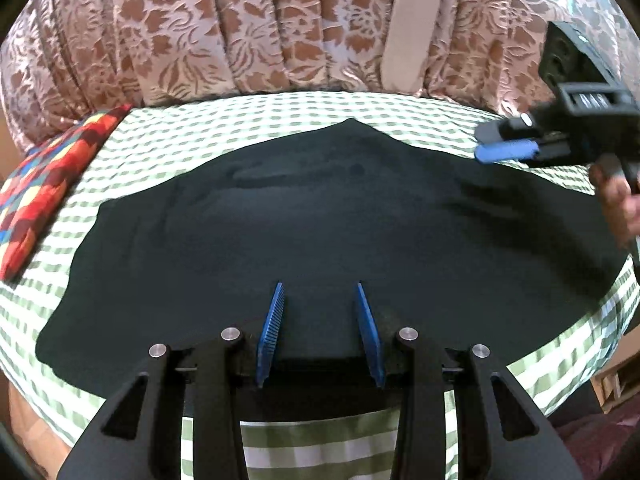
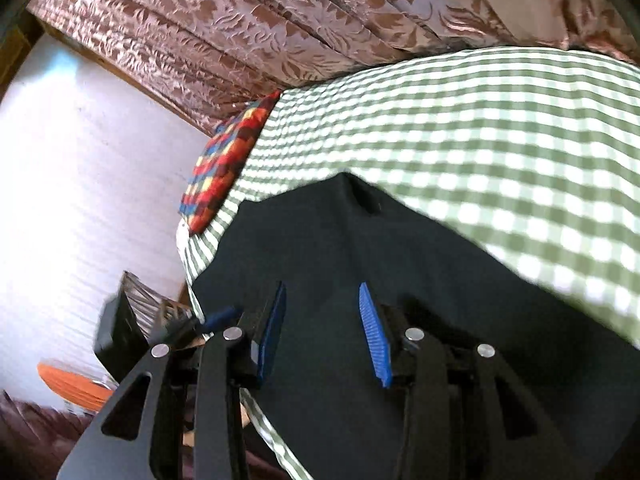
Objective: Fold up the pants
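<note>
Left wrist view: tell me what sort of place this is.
Probably a bedroom at home: black pants lie spread on a bed with a green checked sheet, a patterned pillow at one end and floral curtains behind.

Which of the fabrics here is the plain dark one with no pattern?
The pants, spread flat on the green checked sheet. The curtain is floral and the cushion multicoloured.

Black pants (image 1: 320, 220), spread flat, slightly wrinkled, on checked bedsheet (image 1: 280, 112)

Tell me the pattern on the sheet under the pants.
Green-and-white check on the sheet, clearest in the right wrist view; the pants are plain dark.
</note>
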`<control>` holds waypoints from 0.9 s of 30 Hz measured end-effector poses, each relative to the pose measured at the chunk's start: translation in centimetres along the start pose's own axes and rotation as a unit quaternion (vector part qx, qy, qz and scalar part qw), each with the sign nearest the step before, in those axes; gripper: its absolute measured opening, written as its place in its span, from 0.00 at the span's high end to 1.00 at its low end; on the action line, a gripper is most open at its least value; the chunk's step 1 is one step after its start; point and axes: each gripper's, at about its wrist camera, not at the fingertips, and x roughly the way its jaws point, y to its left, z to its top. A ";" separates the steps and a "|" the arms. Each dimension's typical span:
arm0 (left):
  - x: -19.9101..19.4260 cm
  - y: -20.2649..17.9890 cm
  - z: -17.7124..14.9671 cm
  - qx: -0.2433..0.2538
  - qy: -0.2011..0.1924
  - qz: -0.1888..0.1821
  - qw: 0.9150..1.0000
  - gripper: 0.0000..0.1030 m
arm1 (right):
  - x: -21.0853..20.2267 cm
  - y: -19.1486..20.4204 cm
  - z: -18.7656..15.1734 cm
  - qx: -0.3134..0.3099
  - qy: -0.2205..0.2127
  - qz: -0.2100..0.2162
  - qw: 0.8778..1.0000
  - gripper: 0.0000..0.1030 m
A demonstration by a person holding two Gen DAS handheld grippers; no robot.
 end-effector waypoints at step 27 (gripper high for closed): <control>1.4 3.2 -1.0 -0.086 0.009 -0.034 0.996 0.65 | 9.3 -1.6 8.3 -0.015 0.023 -0.071 0.997 0.96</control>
